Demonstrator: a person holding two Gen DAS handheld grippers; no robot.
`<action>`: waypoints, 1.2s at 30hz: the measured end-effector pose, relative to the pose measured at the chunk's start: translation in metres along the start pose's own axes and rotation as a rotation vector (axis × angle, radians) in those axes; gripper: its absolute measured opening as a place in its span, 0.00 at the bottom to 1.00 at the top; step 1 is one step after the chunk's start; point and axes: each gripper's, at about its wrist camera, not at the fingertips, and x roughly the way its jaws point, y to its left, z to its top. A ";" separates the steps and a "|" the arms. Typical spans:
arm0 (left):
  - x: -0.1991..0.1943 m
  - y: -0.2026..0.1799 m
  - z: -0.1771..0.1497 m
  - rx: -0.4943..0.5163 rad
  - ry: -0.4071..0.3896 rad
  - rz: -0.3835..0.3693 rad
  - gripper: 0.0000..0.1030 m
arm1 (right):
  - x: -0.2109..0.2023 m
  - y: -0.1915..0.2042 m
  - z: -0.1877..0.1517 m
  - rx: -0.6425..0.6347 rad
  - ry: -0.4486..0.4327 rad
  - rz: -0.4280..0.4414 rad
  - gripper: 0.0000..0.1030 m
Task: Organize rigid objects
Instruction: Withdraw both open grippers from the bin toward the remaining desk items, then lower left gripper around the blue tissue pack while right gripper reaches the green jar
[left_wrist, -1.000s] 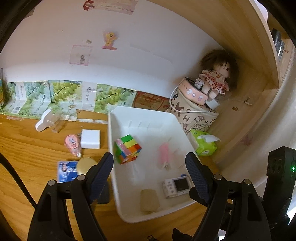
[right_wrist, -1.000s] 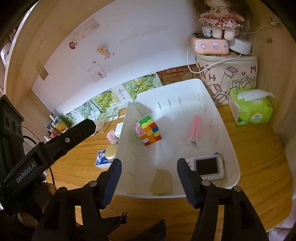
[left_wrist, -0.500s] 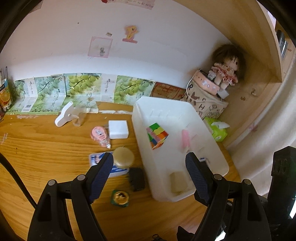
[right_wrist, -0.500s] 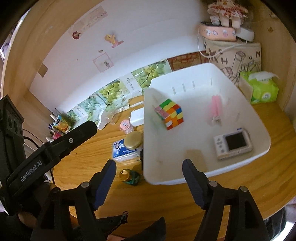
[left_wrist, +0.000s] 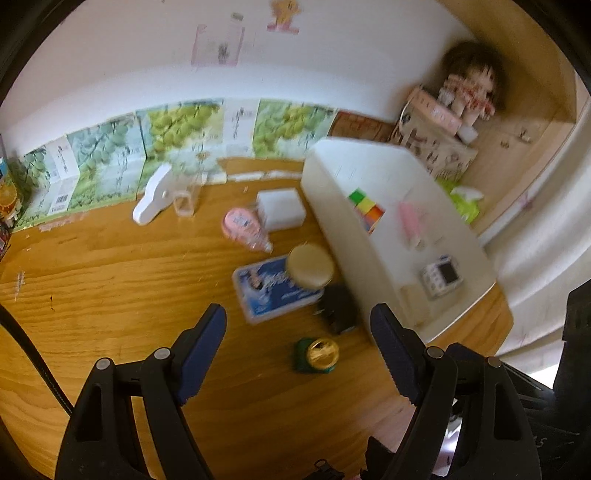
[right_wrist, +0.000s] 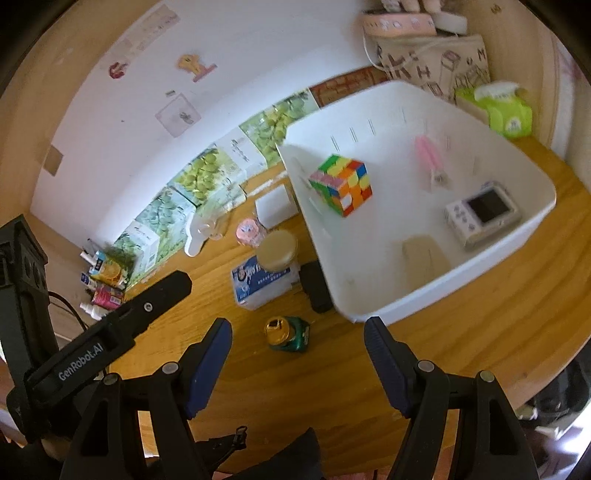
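A white bin on the wooden desk holds a colour cube, a pink clip, a small white camera and a tan block. Left of the bin lie a green jar with a gold lid, a black object, a tan round lid on a blue packet, a pink tape dispenser and a white box. My left gripper and right gripper are open and empty, above the green jar.
A white hook-shaped holder and a clear cup stand near the wall. A green tissue pack, a patterned box and a doll fill the right corner. Small bottles crowd the far left.
Both grippers have pulled back and swung left, away from over the bin. The loose items left of the bin now sit in front of both open grippers.
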 end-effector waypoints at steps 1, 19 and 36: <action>0.004 0.004 -0.001 0.005 0.020 0.001 0.80 | 0.005 0.001 -0.003 0.014 0.013 -0.003 0.73; 0.081 0.025 0.020 0.304 0.212 0.068 0.80 | 0.092 0.027 -0.031 0.117 0.238 -0.069 0.72; 0.130 0.017 0.016 0.443 0.261 0.000 0.81 | 0.122 0.031 -0.024 0.110 0.292 -0.170 0.66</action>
